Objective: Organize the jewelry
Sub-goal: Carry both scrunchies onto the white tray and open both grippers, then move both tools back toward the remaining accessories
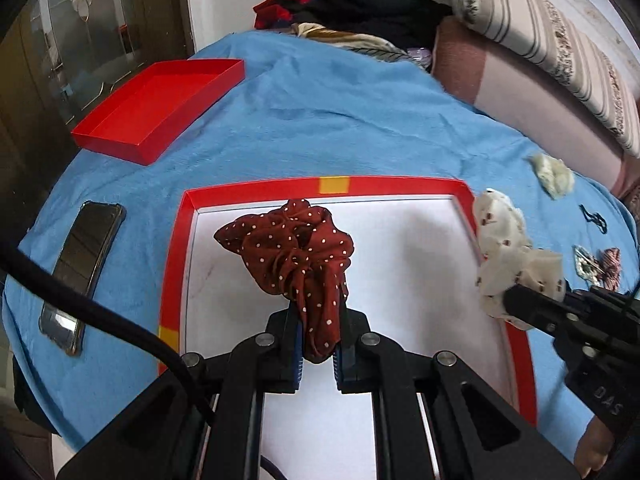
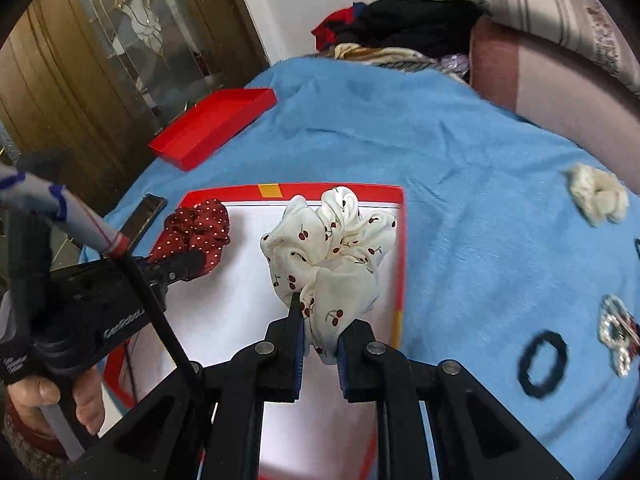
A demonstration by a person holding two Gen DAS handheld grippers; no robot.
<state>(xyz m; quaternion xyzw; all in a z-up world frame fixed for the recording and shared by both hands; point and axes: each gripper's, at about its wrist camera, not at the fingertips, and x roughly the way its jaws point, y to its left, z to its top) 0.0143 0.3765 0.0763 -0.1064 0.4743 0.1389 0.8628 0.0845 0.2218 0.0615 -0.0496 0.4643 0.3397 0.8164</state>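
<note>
While both black two-finger grippers hang above the large red-rimmed box with a white floor [image 1: 178, 240], each has its jaws nearly closed on a fabric hair tie. The left gripper [image 1: 318, 354] pinches a dark red scrunchie with white polka dots [image 1: 292, 248], whose bunched cloth stands up between the blue-padded fingers over the box's white floor. The right gripper [image 2: 320, 354] clamps a white satin scrunchie printed with small cherries [image 2: 332, 248], held over the right part of the same box, close to its red rim. A hand [image 2: 60, 400] grips the left tool's handle (seen from the right wrist view). On the blue fleece blanket [image 1: 340, 120] covering the bed lie a shallow red cardboard lid [image 1: 160, 104] well apart to the far left, a dark phone [image 1: 82, 268] beside the box's left rim, a fluffy cream scrunchie [image 2: 598, 196], a black elastic loop [image 2: 542, 364] and a beaded hair clip [image 2: 618, 334] to the right.
</note>
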